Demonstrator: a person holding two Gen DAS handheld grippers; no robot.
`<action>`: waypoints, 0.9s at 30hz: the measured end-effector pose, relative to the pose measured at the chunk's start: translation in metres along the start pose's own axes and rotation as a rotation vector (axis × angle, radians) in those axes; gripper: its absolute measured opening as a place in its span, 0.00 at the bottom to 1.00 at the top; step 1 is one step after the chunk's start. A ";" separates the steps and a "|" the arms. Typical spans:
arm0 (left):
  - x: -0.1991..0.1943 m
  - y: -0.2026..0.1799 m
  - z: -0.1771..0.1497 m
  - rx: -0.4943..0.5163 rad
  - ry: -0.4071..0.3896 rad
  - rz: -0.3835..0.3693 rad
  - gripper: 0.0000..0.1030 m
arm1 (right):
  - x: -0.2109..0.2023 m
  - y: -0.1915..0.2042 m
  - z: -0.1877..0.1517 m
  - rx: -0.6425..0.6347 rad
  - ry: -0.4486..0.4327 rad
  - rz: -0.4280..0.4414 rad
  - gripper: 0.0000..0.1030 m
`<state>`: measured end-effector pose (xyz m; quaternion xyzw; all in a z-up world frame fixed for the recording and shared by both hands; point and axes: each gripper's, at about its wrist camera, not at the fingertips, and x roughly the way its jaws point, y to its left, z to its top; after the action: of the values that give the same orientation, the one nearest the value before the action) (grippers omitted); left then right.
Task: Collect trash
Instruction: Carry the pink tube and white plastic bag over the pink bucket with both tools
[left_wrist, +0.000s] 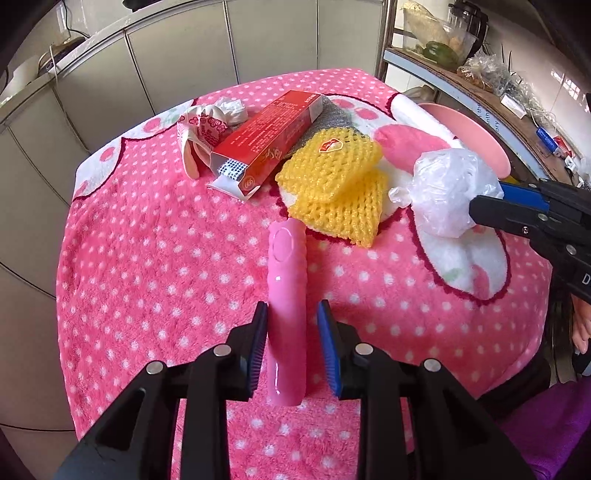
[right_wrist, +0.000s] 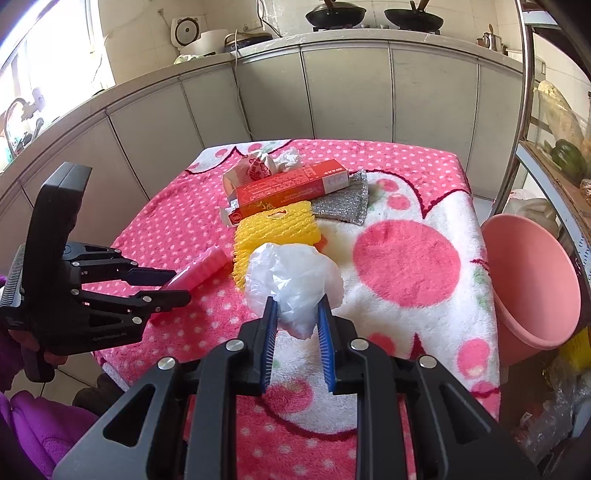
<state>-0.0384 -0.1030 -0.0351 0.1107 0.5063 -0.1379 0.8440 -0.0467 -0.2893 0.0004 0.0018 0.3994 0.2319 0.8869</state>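
1. Left gripper (left_wrist: 291, 332): jaws parted astride the pink plastic handle (left_wrist: 287, 295) lying on the polka-dot blanket (left_wrist: 147, 258); not clamped.
2. Right gripper (right_wrist: 297, 314): closed on the crumpled plastic bag (right_wrist: 291, 280).
3. Pink basin (right_wrist: 532, 280): off the table's right edge.
4. Step: collecting; next, likely close on the handle and carry the bag basinward.

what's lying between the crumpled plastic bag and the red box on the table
The yellow foam fruit net lies between the plastic bag and the red box, seen in both wrist views.
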 end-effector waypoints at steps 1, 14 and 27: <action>0.000 0.000 0.000 -0.002 -0.004 0.002 0.21 | -0.001 0.000 0.000 -0.001 -0.001 -0.001 0.21; -0.020 0.004 -0.003 -0.059 -0.088 0.038 0.19 | -0.008 0.005 0.001 -0.020 -0.016 -0.019 0.21; -0.053 -0.001 0.013 -0.115 -0.206 0.045 0.19 | -0.025 -0.001 0.007 -0.005 -0.055 -0.041 0.21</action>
<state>-0.0515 -0.1018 0.0179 0.0586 0.4214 -0.1005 0.8994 -0.0555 -0.2995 0.0231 -0.0022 0.3742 0.2143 0.9022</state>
